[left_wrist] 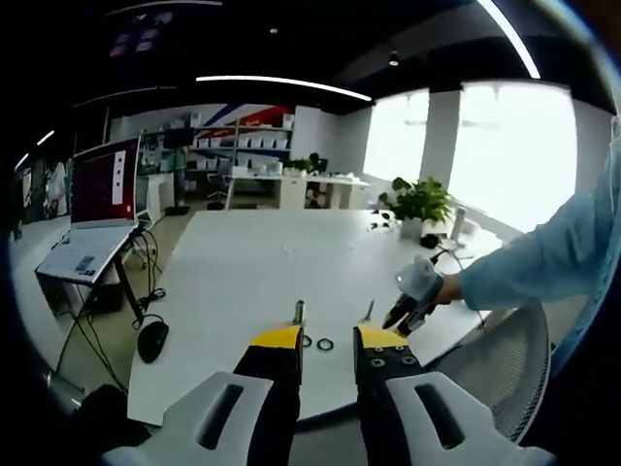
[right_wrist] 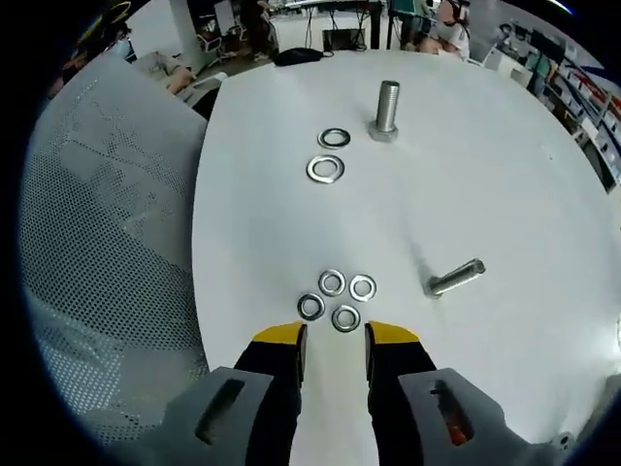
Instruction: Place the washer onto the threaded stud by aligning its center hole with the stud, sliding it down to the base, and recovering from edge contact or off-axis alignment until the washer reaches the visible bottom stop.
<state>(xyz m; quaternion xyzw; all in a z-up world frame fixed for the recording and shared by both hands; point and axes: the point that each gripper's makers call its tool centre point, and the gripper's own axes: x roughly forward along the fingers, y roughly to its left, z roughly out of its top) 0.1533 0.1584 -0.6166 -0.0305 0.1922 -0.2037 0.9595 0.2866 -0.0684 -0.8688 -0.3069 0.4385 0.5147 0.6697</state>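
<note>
Hovering near 4 washers (right_wrist: 337, 299), right gripper (right_wrist: 336, 342) had jaws apart, empty; left gripper (left_wrist: 328, 342) likewise. Thin, stiff, slippery steel: pinch 1 by its rim.

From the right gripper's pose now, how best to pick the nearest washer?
Take the nearest washer by its outer rim, coming straight down from above. It lies flat on the white table, so no edge is raised. Three washers crowd it; probably slide it clear first. The right gripper is open just behind it.
</note>
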